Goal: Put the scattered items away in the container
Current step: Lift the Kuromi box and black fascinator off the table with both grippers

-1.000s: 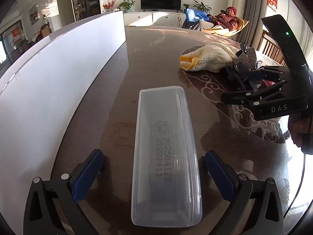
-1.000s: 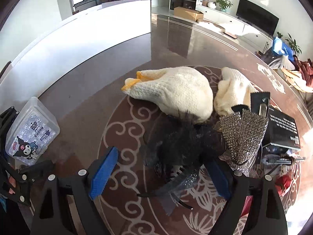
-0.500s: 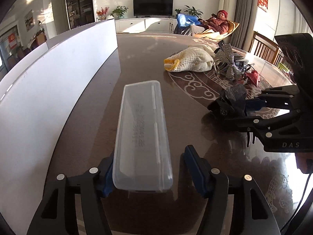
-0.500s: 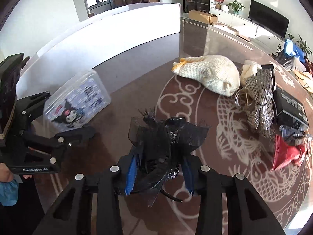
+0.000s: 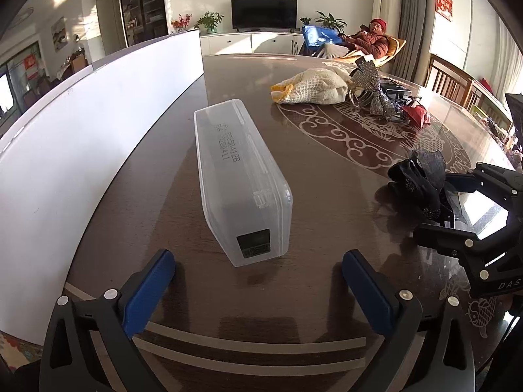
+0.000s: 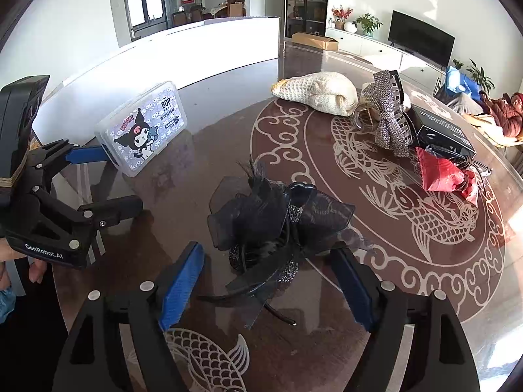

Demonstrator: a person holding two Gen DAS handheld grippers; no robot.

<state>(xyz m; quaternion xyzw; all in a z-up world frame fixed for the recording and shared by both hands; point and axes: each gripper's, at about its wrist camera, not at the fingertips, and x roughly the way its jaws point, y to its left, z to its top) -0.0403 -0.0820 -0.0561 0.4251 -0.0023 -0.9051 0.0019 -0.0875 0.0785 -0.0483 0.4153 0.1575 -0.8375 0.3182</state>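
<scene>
A clear plastic box [image 5: 242, 176], closed, stands on its long edge on the dark table; its cartoon lid [image 6: 143, 127] faces the right wrist view. My left gripper [image 5: 258, 259] has its jaws opening just short of the box's near end, and its blue pads do not touch the box. A black mesh hair bow [image 6: 278, 225] lies on the table between the fingers of my right gripper [image 6: 266, 254]. Those jaws are opening too, with the pads clear of the bow. In the left wrist view the bow [image 5: 421, 186] and right gripper [image 5: 441, 204] are to the right of the box.
A cream knitted piece [image 5: 310, 86], a silver sparkly bow [image 5: 372, 94], a red pouch [image 6: 441, 173] and a black carton [image 6: 444, 130] are piled at the far right. A white board [image 5: 98, 130] stands along the left table edge. A person [image 5: 369, 40] reclines beyond the table.
Both grippers, shut on the box and the black bow half a second ago, have opened. The box now stands free ahead of the left fingers. The bow, carried from the pile, lies on the table.
</scene>
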